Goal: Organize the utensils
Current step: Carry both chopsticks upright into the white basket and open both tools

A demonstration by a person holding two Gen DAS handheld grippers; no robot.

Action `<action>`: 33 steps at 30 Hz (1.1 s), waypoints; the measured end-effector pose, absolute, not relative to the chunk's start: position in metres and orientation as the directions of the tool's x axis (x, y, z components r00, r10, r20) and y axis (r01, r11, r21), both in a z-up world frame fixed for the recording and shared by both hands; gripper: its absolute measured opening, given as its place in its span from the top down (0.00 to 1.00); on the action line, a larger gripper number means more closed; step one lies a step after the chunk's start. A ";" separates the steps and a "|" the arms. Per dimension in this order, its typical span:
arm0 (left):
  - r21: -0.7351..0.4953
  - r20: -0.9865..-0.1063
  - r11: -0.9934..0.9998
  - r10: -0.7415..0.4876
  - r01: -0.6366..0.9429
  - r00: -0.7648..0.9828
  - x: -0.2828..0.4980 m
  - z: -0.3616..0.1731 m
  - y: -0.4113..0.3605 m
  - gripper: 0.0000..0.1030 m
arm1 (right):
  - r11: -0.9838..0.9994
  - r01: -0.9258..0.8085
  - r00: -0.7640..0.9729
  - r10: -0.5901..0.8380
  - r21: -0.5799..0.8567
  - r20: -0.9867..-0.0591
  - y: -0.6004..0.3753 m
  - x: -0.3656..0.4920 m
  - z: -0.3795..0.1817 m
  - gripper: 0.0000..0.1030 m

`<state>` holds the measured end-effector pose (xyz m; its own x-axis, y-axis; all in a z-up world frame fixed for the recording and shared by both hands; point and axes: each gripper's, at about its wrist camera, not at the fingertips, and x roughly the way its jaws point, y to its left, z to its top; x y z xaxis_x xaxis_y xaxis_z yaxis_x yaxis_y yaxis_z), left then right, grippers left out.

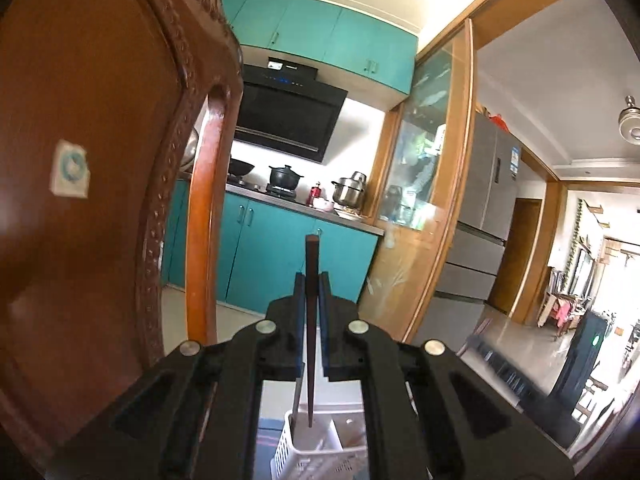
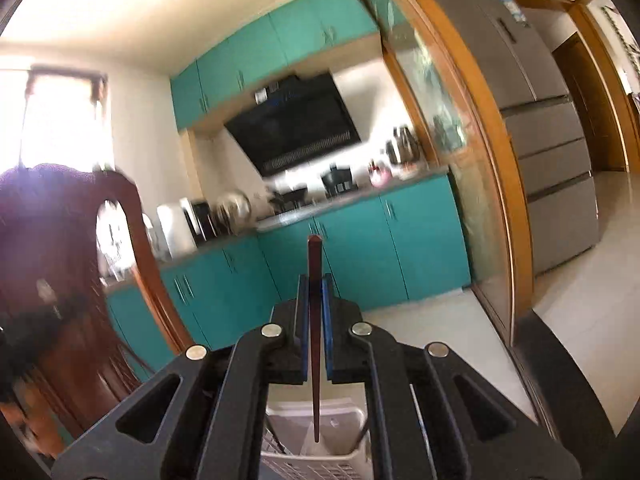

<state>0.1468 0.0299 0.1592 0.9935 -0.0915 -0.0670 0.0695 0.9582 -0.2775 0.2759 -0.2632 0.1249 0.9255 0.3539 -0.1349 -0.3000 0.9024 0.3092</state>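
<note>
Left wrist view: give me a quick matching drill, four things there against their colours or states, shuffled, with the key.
Things:
1. chopstick
2. utensil basket
3. lower kitchen cabinets
4. clay pot on the stove

Colour or state:
A. teal
B. white, slotted, below the left tool
C. black, lid on
D. dark reddish brown, clamped upright

Pairs: 1-D, 2-B, 3-A, 4-C
</note>
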 end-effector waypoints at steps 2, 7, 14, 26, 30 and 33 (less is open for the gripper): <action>-0.276 -0.094 0.959 -0.084 0.055 0.992 0.163 0.147 0.026 0.93 | 0.911 -0.298 0.917 0.356 0.285 -0.179 -0.253 0.286 0.111 0.93; -0.262 -0.213 0.964 -0.095 0.037 0.972 0.197 0.109 0.011 0.93 | 0.920 -0.316 0.906 0.365 0.230 -0.215 -0.237 0.286 0.092 0.93; -0.198 -0.296 0.980 -0.074 0.015 0.952 0.221 0.077 -0.008 0.93 | 0.918 -0.309 0.903 0.365 0.248 -0.226 -0.239 0.278 0.082 0.93; -0.196 -0.304 0.980 -0.091 0.031 0.948 0.206 0.072 -0.010 0.93 | 0.930 -0.291 0.923 0.335 0.225 -0.190 -0.246 0.250 0.093 0.67; -0.180 -0.290 0.983 -0.092 0.040 0.953 0.198 0.075 -0.012 0.89 | 0.927 -0.311 0.928 0.344 0.208 -0.142 -0.250 0.232 0.106 0.58; -0.171 -0.277 0.984 -0.093 0.046 0.956 0.191 0.074 -0.014 0.86 | 0.925 -0.324 0.928 0.351 0.198 -0.124 -0.250 0.223 0.113 0.53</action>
